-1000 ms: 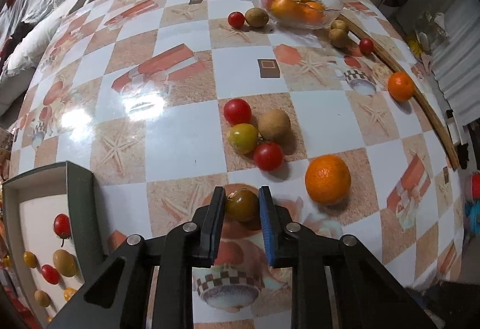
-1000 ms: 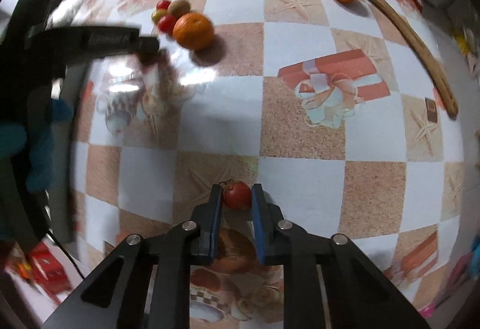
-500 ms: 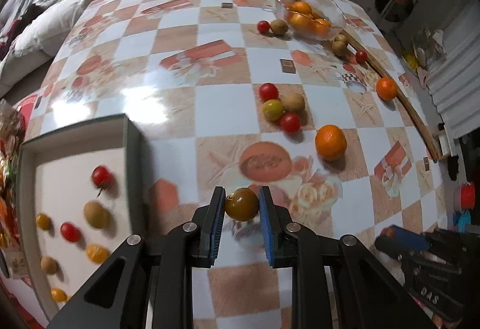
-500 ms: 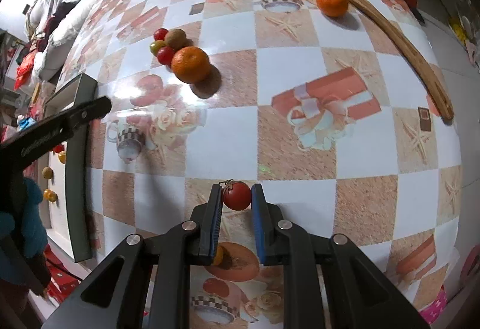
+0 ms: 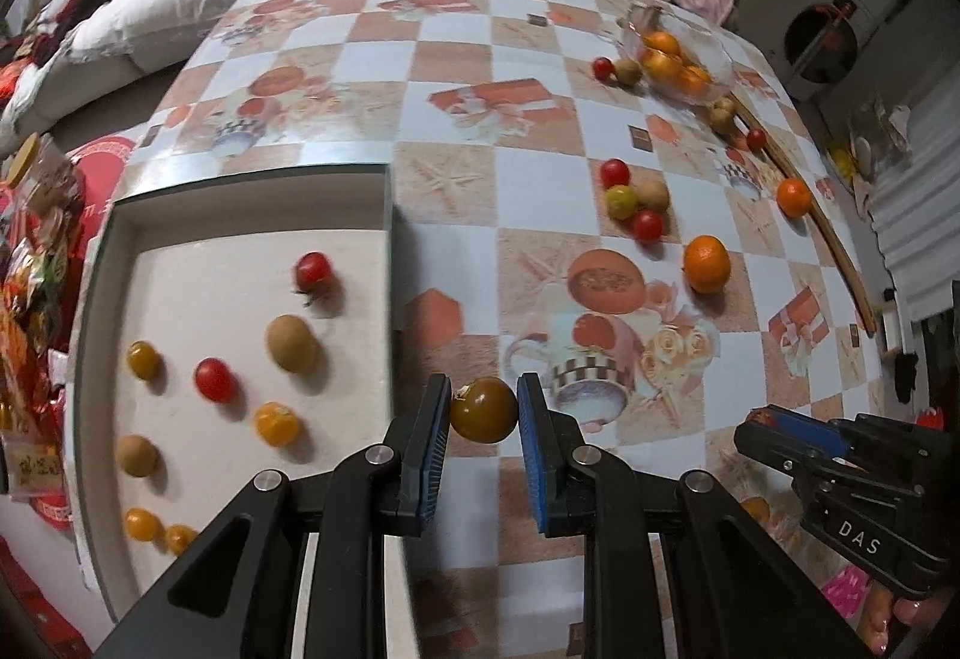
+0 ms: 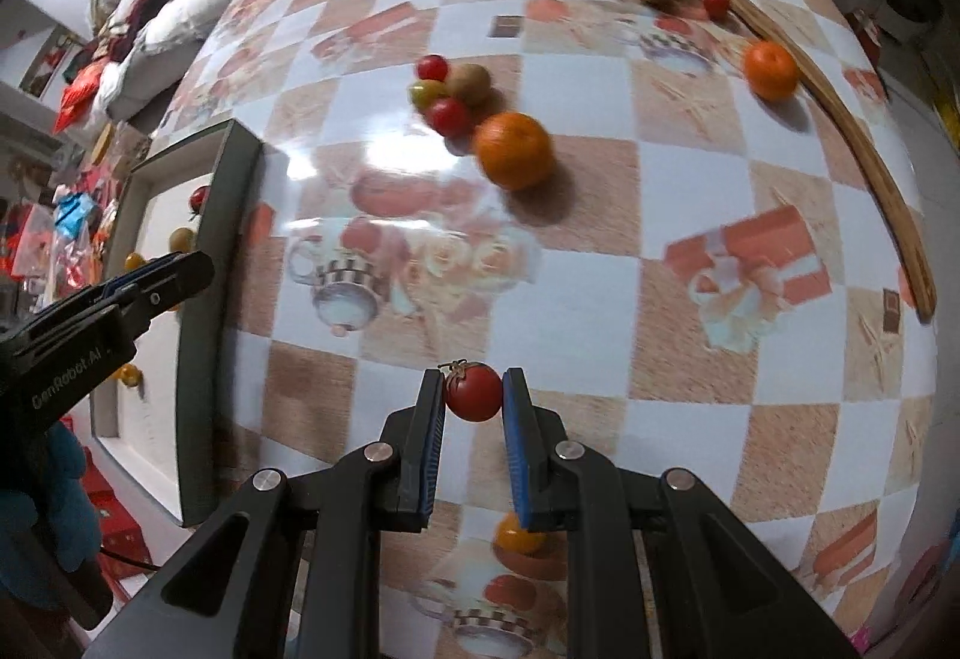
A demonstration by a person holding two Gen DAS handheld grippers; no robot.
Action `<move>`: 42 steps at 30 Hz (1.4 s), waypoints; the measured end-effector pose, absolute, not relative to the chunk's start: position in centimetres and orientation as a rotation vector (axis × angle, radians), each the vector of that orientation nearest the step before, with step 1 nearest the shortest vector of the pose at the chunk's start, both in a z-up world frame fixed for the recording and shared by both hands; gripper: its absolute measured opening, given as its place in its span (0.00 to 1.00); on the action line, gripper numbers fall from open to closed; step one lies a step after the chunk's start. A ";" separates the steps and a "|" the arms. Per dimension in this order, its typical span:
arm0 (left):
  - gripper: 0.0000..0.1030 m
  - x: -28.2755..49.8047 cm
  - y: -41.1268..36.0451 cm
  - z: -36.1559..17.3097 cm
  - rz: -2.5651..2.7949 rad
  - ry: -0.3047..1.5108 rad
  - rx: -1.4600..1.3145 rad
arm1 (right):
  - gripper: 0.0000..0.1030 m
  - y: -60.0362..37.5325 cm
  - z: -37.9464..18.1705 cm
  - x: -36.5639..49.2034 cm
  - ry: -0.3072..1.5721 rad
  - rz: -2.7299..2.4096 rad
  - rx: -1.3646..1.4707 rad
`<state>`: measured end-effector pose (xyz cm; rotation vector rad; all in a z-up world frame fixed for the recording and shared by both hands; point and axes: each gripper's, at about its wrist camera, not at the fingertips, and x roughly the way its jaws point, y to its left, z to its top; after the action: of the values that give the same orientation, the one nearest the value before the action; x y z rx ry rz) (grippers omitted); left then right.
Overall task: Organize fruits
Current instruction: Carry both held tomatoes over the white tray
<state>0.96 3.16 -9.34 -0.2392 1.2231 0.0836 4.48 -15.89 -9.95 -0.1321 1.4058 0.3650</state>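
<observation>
The left claw (image 5: 483, 410) is closed on a dark brownish-green round tomato (image 5: 485, 409), its blue-padded fingers (image 5: 433, 440) pressing the fruit from both sides. The tomato is held above the checkered, picture-printed tabletop (image 5: 480, 131), just to the right of the dark-rimmed white rectangular tray (image 5: 387, 263). Inside the tray lie a red cherry tomato with a stem (image 5: 312, 269), a brown oval kiwi (image 5: 291, 343), a second red cherry tomato (image 5: 214, 379), several small yellow-orange tomatoes (image 5: 276, 423) and a smaller brown fruit (image 5: 137, 455), all apart from one another.

The right claw (image 6: 472, 401) is clamped on a small red cherry tomato with a dry calyx (image 6: 473, 392), held over the tabletop well right of the tray's rim. From the left wrist view this claw appears at the lower right edge; from the right wrist view the left claw's tip sits over the tray's near wall.

Farther out on the tabletop, a large orange mandarin (image 5: 707, 263) sits near a tight cluster of two red tomatoes, one greenish tomato and a kiwi (image 5: 635, 198). A second mandarin (image 5: 793, 196) rests against a curved wooden strip (image 5: 834, 245). At the far end a clear glass bowl (image 5: 675, 59) holds mandarins, with a red tomato and a kiwi just beside it
</observation>
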 end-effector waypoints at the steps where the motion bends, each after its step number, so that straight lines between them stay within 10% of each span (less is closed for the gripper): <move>1: 0.24 0.7 3.5 -9.2 0.092 1.219 -0.243 | 0.20 -15.5 -9.9 4.5 1.404 0.373 -0.138; 42: 0.24 -14.2 15.5 -10.7 0.492 1.223 -0.484 | 0.20 3.5 -10.5 0.8 1.393 0.801 -0.412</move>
<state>-14.24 15.50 -10.67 -0.4843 1.2228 0.4917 0.75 3.47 -10.53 -0.4119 1.3934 0.8010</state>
